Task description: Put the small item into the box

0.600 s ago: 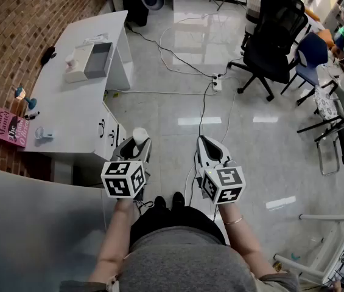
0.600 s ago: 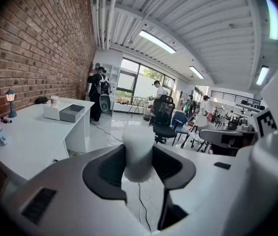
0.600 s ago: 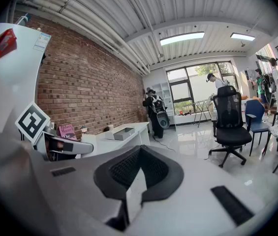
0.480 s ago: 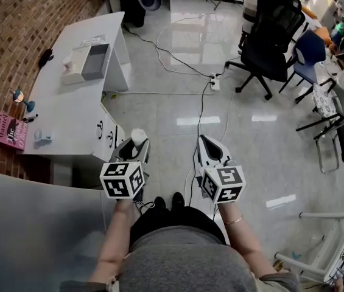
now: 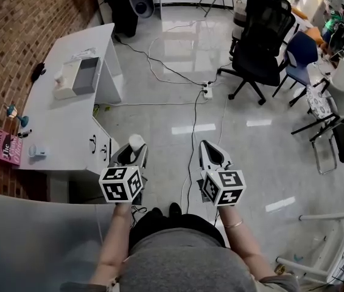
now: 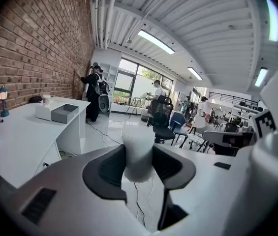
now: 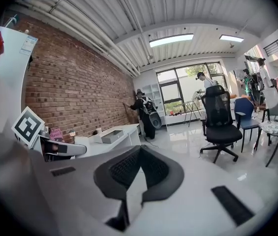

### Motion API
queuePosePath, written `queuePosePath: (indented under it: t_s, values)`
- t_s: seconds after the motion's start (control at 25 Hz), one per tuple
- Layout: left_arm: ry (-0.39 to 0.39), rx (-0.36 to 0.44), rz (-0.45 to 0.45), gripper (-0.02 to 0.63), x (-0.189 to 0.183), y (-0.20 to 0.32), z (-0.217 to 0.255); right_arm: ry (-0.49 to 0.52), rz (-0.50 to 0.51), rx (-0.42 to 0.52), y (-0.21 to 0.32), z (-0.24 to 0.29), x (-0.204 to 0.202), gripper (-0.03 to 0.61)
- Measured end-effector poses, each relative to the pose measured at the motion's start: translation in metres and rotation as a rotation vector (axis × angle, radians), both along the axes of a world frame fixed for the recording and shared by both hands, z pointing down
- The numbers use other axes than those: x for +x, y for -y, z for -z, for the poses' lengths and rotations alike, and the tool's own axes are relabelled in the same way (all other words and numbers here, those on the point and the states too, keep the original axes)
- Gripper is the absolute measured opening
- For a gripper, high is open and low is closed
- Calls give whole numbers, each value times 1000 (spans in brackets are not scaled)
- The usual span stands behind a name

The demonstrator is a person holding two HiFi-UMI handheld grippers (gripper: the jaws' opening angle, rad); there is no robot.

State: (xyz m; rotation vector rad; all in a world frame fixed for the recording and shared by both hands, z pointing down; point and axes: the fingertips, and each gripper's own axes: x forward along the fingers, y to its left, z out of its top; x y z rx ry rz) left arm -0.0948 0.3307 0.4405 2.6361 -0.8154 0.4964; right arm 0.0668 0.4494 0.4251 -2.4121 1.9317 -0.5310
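My left gripper (image 5: 133, 148) is shut on a small white cylinder-shaped item (image 5: 136, 142), held over the floor beside the desk. The same white item (image 6: 138, 154) sits pinched between the dark pads in the left gripper view. My right gripper (image 5: 211, 152) hangs to its right with jaws together and nothing in them; its pads (image 7: 139, 167) meet in the right gripper view. The open grey box (image 5: 84, 75) rests far off on the white desk (image 5: 62, 126), next to its white lid (image 5: 65, 81). The grey box (image 6: 63, 113) also shows at left in the left gripper view.
On the desk lie a pink book (image 5: 1, 146), a small blue lamp (image 5: 12, 112) and a small white object (image 5: 36, 151). Cables (image 5: 196, 102) run across the glossy floor. A black office chair (image 5: 260, 38) and other chairs stand at the right. A grey surface (image 5: 31, 236) lies at lower left.
The head view has swung so the desk and box sit further left and lower. Both grippers keep their hold and their places in front of the person.
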Motion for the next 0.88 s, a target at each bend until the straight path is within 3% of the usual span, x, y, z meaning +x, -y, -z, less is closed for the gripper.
queuePosePath:
  t_s: [0.48,0.88]
  values:
    - [33,25,-22,175,27,23,0,5,-2,-26,17,-13,19,6]
    - [24,26,-23,175,55,100,-12,26,-64,-71,85,-32,54,8]
